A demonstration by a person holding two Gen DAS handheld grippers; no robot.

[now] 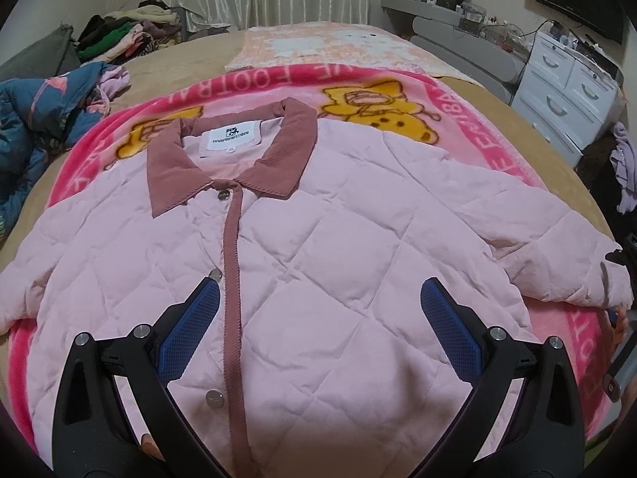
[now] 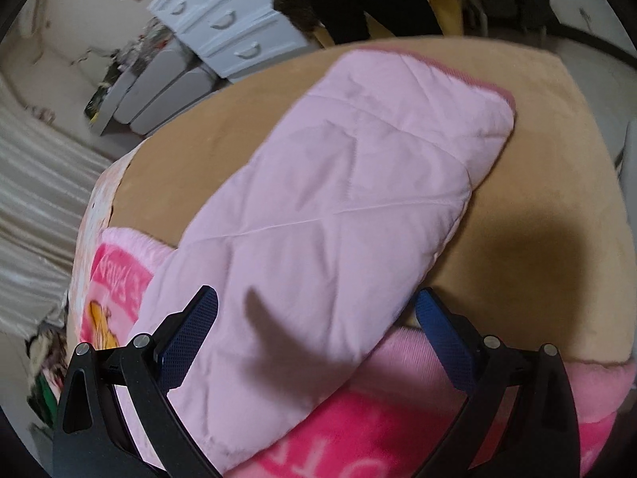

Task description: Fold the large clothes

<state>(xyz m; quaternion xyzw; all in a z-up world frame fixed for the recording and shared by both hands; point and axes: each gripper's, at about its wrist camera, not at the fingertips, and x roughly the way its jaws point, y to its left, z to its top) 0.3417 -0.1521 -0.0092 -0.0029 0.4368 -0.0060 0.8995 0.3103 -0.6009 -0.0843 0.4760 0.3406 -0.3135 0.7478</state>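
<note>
Both tongs gape with nothing gripped, left gripper [image 1: 318,298] over the front of the jacket [image 1: 318,219], right gripper [image 2: 316,310] over its sleeve [image 2: 338,199]; it lies flat and buttoned on the blanket [image 1: 469,119], no fold yet made.

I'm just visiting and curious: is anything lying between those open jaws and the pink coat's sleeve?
Nothing visible. The right gripper hangs open directly over the sleeve, which lies flat on the tan bedcover; only a shadow falls on it.
</note>
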